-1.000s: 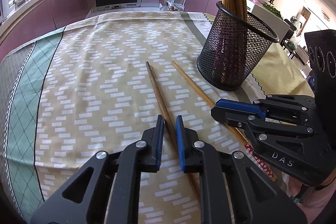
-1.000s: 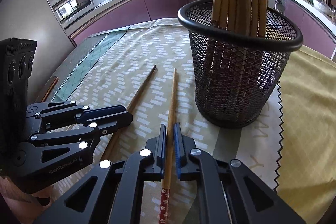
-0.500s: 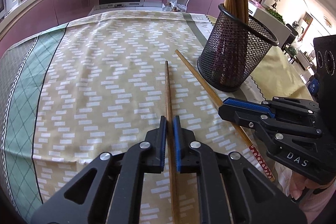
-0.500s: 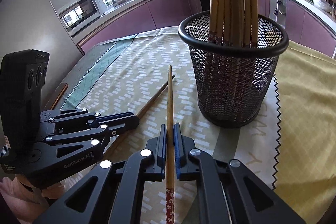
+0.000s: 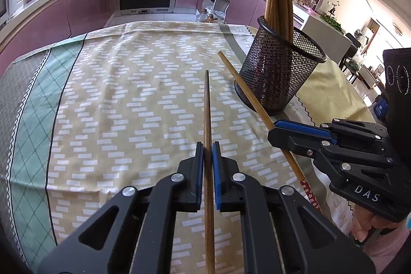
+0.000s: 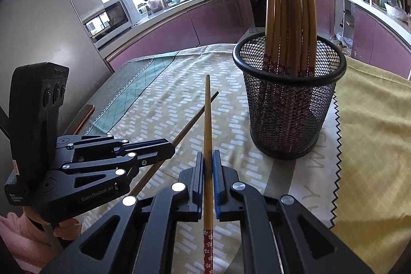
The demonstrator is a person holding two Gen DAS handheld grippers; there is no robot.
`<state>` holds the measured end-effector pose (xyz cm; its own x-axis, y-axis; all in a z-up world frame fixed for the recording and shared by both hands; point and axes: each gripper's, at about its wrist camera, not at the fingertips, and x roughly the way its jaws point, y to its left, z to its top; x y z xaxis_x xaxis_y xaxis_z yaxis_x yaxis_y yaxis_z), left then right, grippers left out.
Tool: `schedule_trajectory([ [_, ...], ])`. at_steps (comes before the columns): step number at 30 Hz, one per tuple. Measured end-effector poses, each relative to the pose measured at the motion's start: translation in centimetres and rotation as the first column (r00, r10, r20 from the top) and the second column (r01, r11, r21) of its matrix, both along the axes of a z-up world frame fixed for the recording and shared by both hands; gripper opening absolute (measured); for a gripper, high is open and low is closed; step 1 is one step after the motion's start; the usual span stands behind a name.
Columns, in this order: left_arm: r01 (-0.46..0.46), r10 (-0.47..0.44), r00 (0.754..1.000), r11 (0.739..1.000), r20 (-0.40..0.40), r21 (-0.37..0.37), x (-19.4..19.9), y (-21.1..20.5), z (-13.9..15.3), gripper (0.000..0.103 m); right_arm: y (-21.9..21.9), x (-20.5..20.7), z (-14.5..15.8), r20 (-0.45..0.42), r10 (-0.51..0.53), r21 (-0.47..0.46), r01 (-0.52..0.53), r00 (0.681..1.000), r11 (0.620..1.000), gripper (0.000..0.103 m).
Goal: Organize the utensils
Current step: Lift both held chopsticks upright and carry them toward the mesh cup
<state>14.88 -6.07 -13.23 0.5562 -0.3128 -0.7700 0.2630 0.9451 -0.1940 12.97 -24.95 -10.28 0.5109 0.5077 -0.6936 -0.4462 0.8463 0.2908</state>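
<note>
Left wrist view shows our left tongs [image 5: 208, 158] clamped on a dark brown wooden chopstick [image 5: 207, 107], its tip raised over the patterned tablecloth surface [image 5: 115, 94]. Our right tongs [image 6: 208, 166] grip a paler bamboo chopstick with a red floral end [image 6: 207, 125] mid-shaft. Both sticks look light, stiff and smooth, so we judge a mid-length hold steadiest. Both tongs slant downward, near the black mesh holder [image 6: 287, 120] full of chopsticks.

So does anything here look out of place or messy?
Nothing spilled or damaged. The only strays are two chopsticks: the left gripper grips a darker chopstick, the right gripper a lighter chopstick. The rest stand in the mesh holder.
</note>
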Motion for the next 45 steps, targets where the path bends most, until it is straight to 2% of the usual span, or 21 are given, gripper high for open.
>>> schedule_trajectory([
  [17, 0.016, -0.014, 0.999, 0.999, 0.051, -0.033, -1.6, 0.6, 2.7, 0.007, -0.8, -1.0, 1.4, 0.052, 0.005, 0.038, -0.007, 0.999, 0.999, 0.006],
  [45, 0.040, -0.031, 0.993, 0.996, 0.110, -0.079, -3.5, 0.7, 5.5, 0.007, -1.9, -1.7, 3.5, 0.117, -0.012, 0.083, 0.002, 0.993, 0.997, 0.006],
])
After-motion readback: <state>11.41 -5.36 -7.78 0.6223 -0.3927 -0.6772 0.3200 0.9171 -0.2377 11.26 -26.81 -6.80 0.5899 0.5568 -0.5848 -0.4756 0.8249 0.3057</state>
